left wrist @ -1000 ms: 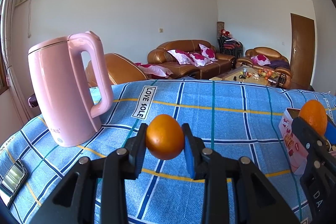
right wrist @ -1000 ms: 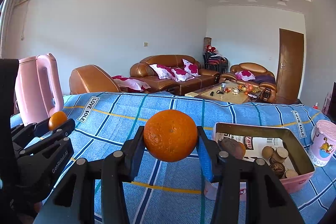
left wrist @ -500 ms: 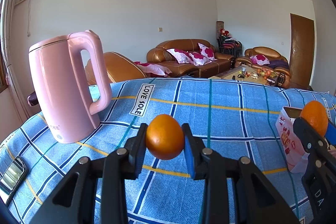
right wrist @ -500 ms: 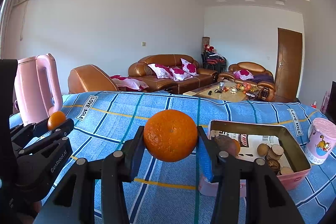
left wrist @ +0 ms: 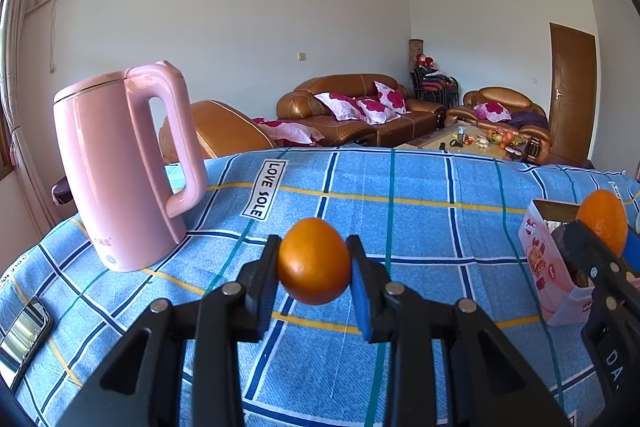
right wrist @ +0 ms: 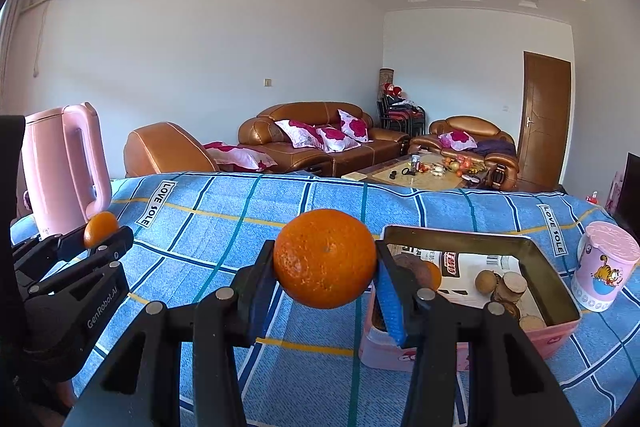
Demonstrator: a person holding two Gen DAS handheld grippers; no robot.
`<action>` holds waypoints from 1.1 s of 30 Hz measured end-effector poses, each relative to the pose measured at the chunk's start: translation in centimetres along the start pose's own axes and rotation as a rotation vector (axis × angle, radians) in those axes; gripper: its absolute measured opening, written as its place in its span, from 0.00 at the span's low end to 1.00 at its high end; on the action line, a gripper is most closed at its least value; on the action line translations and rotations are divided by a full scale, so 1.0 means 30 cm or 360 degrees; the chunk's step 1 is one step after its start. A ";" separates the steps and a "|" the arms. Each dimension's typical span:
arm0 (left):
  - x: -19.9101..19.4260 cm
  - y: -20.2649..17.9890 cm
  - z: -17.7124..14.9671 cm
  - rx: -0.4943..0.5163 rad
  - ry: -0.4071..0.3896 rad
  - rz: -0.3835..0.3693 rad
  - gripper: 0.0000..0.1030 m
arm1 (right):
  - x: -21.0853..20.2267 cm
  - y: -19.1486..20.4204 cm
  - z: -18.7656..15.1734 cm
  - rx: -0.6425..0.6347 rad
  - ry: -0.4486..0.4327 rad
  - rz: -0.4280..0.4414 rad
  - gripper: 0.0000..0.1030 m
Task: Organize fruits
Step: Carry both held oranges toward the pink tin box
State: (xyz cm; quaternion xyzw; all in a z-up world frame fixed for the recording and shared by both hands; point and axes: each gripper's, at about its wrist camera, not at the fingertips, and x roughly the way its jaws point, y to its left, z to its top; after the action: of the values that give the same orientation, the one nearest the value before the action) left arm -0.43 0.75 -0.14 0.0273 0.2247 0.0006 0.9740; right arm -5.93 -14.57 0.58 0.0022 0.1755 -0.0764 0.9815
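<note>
My left gripper [left wrist: 314, 263] is shut on a small smooth orange [left wrist: 314, 261] and holds it above the blue checked cloth; it also shows at the left of the right wrist view [right wrist: 102, 233]. My right gripper [right wrist: 326, 265] is shut on a larger orange [right wrist: 325, 263], just left of and above the pink box [right wrist: 552, 281]; it shows at the right edge of the left wrist view [left wrist: 602, 223]. The box [left wrist: 538, 261] holds several brown fruits [right wrist: 486, 281] on printed paper.
A tall pink kettle [left wrist: 120, 167] stands at the table's far left. A phone [left wrist: 22, 333] lies at the near left edge. A pink cartoon cup [right wrist: 604, 265] stands right of the box. Sofas and a coffee table are beyond the table.
Both grippers, each holding its orange, have drifted slightly. In the right wrist view the pink box has come closer and further under the right gripper.
</note>
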 end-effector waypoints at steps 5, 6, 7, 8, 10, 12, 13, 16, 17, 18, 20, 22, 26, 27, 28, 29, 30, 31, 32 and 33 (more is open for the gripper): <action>-0.010 -0.019 -0.005 0.0010 0.0001 -0.0003 0.33 | -0.005 -0.018 -0.002 -0.0003 0.0003 -0.0012 0.47; -0.010 -0.021 -0.005 0.0011 0.0000 -0.0005 0.33 | -0.007 -0.022 -0.003 -0.0005 0.0002 -0.0015 0.47; -0.013 -0.025 -0.005 0.0011 0.0001 -0.0007 0.33 | -0.007 -0.025 -0.001 -0.0007 0.0001 -0.0019 0.47; -0.014 -0.029 -0.005 0.0010 0.0002 -0.0009 0.33 | -0.010 -0.030 -0.002 -0.0009 0.0000 -0.0023 0.47; -0.017 -0.039 -0.006 0.0011 0.0005 -0.0018 0.33 | -0.013 -0.041 -0.004 -0.0014 -0.0003 -0.0033 0.47; -0.021 -0.051 -0.008 0.0019 0.0004 -0.0024 0.33 | -0.017 -0.053 -0.004 -0.0013 -0.0004 -0.0042 0.47; -0.024 -0.058 -0.009 0.0023 0.0003 -0.0027 0.33 | -0.017 -0.060 -0.004 -0.0012 -0.0004 -0.0046 0.47; -0.030 -0.077 -0.010 0.0034 0.0002 -0.0036 0.33 | -0.022 -0.080 -0.005 -0.0013 -0.0005 -0.0062 0.47; -0.032 -0.083 -0.011 0.0037 0.0002 -0.0039 0.33 | -0.023 -0.088 -0.005 -0.0013 -0.0006 -0.0068 0.47; -0.034 -0.090 -0.012 0.0041 0.0002 -0.0042 0.33 | -0.025 -0.095 -0.005 -0.0013 -0.0006 -0.0073 0.47; -0.039 -0.105 -0.014 0.0047 0.0001 -0.0049 0.33 | -0.029 -0.109 -0.007 -0.0013 -0.0006 -0.0084 0.47; -0.042 -0.120 -0.014 0.0054 0.0002 -0.0062 0.33 | -0.029 -0.129 -0.006 -0.0011 -0.0003 -0.0094 0.47; -0.053 -0.156 -0.014 0.0072 0.0002 -0.0081 0.33 | -0.033 -0.162 -0.008 -0.0005 -0.0002 -0.0123 0.47; -0.054 -0.165 -0.014 0.0078 0.0003 -0.0088 0.33 | -0.034 -0.171 -0.008 -0.0004 -0.0002 -0.0128 0.47; -0.055 -0.175 -0.016 0.0086 0.0003 -0.0092 0.33 | -0.035 -0.178 -0.008 -0.0003 -0.0001 -0.0134 0.47; -0.057 -0.184 -0.016 0.0093 0.0001 -0.0096 0.33 | -0.035 -0.187 -0.008 -0.0004 -0.0001 -0.0140 0.47; -0.059 -0.192 -0.015 0.0098 -0.0001 -0.0102 0.33 | -0.033 -0.193 -0.008 -0.0005 -0.0001 -0.0148 0.47; -0.061 -0.202 -0.017 0.0103 -0.0003 -0.0109 0.33 | -0.033 -0.202 -0.008 -0.0006 -0.0001 -0.0156 0.47; -0.063 -0.211 -0.017 0.0107 -0.0004 -0.0115 0.33 | -0.034 -0.211 -0.009 -0.0006 -0.0001 -0.0164 0.47; -0.066 -0.221 -0.018 0.0110 -0.0005 -0.0120 0.33 | -0.035 -0.220 -0.009 -0.0004 -0.0001 -0.0171 0.47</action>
State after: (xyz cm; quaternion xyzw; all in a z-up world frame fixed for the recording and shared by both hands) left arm -2.52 -5.87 -0.12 0.0524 0.2241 -0.0440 0.9722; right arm -7.98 -20.92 0.83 -0.0084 0.1752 -0.1287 0.9760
